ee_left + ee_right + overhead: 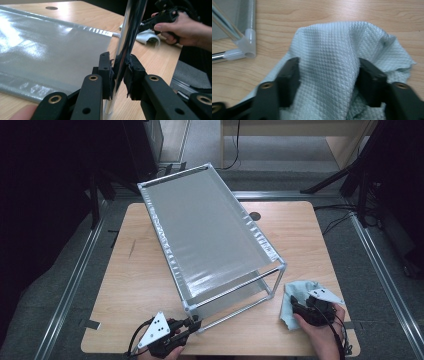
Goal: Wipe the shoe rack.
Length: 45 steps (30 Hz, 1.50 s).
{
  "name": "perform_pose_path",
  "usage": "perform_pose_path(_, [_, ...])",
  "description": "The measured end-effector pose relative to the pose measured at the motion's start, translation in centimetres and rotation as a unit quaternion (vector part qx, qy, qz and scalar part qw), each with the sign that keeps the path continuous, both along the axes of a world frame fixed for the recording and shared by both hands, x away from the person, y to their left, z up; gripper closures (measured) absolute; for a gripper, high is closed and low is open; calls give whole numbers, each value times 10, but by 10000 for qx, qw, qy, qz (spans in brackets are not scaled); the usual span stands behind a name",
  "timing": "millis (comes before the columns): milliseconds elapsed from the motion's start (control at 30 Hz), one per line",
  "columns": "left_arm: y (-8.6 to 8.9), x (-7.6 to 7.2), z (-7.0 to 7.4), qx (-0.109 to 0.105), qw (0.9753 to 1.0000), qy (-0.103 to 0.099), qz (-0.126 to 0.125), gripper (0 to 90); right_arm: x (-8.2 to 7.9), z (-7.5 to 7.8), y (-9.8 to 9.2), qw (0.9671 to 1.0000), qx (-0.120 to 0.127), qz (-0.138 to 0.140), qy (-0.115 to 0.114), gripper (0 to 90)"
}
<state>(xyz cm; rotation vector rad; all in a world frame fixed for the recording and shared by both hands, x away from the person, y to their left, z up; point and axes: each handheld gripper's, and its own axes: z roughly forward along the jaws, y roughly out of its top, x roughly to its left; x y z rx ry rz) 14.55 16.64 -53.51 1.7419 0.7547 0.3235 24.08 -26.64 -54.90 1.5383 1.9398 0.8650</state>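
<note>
Here, the left gripper (119, 72) is clamped on the rack (210, 235) leg at the worktop's (125, 285) near edge; the right gripper's (328, 75) jaws stand apart around the cloth (337, 57) beside it. Wiping seems not yet begun.

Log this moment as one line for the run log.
left hand-held gripper: shut on rack post | right hand-held gripper: jaws open astride cloth, not yet shut | rack: on table

A light wooden surface (140, 270) with a round hole (255, 216) near its far edge stands on grey floor (60, 285) crossed by metal rails (75, 275).
</note>
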Motion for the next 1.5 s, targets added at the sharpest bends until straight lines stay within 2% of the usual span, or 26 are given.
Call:
perform_pose_path(33, [0,0,0,16,10000,-9,3,784,0,1,1,10000,5,71,9,509])
perform_pose_path(67, [0,0,0,35,10000,-34,-25,791,-1,1,1,10000,16,94,16,529])
perform_pose_path(133, [-1,-1,1,110,9999,-74,2,797,-1,1,1,10000,24,0,-32,584])
perform_pose_path(200, [-3,-1,1,101,9999,-60,47,799,-1,0,0,9999,75,-82,-91,694])
perform_pose_path(267, [-3,0,0,87,9999,-53,50,800,-1,0,-2,9997,181,-120,-114,781])
perform_pose_path(333, [-3,0,0,74,10000,-43,31,800,-1,1,-4,9992,367,-112,-142,806])
perform_pose_path(400, [-3,0,0,74,10000,-37,48,800,-3,9,-4,9974,623,-12,-364,811])
perform_pose_path(533, [-5,0,0,105,9999,-54,66,800,-6,42,4,9924,745,19,-984,811])
perform_pose_path(600, [-5,0,0,92,9999,-35,68,800,-10,67,10,9870,859,123,-1354,810])
perform_pose_path(667, [-5,1,0,75,10000,-30,55,800,-16,95,18,9784,1011,293,-1778,809])
perform_pose_path(767, [-7,1,1,114,9999,-28,56,801,-24,137,35,9612,1146,566,-2447,804])
perform_pose_path(833, [-8,1,2,150,9999,-25,81,802,-24,159,55,9525,1122,824,-2708,791])
perform_pose_path(900, [-9,1,2,154,9998,-25,96,803,-18,164,74,9523,911,1002,-2733,787])
perform_pose_path(933, [-9,1,2,152,9998,-18,90,803,-14,162,85,9537,739,1145,-2682,787])
perform_pose_path(967, [-9,2,2,168,9998,-12,81,803,-8,157,94,9566,633,1251,-2555,789])
perform_pose_path(1000, [-9,2,2,195,9998,-13,73,804,-3,152,101,9606,632,1290,-2380,794])
perform_pose_path(1033, [-9,2,3,205,9998,-4,80,804,1,147,106,9652,756,1307,-2135,795])
perform_pose_path(1067, [-9,3,3,199,9998,11,83,803,2,145,108,9670,848,1300,-2021,796])
perform_pose_path(1133, [-10,6,3,185,9997,61,129,803,2,145,109,9674,1110,1246,-1907,802])
perform_pose_path(1233, [-13,11,4,232,9996,76,146,803,0,146,116,9650,1342,1445,-1728,805])
perform_pose_path(1300, [-18,15,5,192,9997,130,119,801,-6,146,131,9648,1171,1637,-1694,806])
perform_pose_path(1367, [-24,16,5,210,9997,115,103,802,-13,148,149,9604,1169,2008,-1540,805])
perform_pose_path(1400, [-24,16,5,210,9997,115,103,802,-13,148,149,9604,1169,2008,-1540,805])
perform_pose_path(1433, [-26,15,3,148,9998,74,123,803,-22,149,172,9546,955,2417,-1458,783])
perform_pose_path(1467, [-25,15,3,108,9999,82,104,802,-24,149,177,9541,843,2460,-1488,719])
perform_pose_path(1500, [-25,16,3,108,9999,85,83,800,-27,150,183,9546,657,2444,-1570,563])
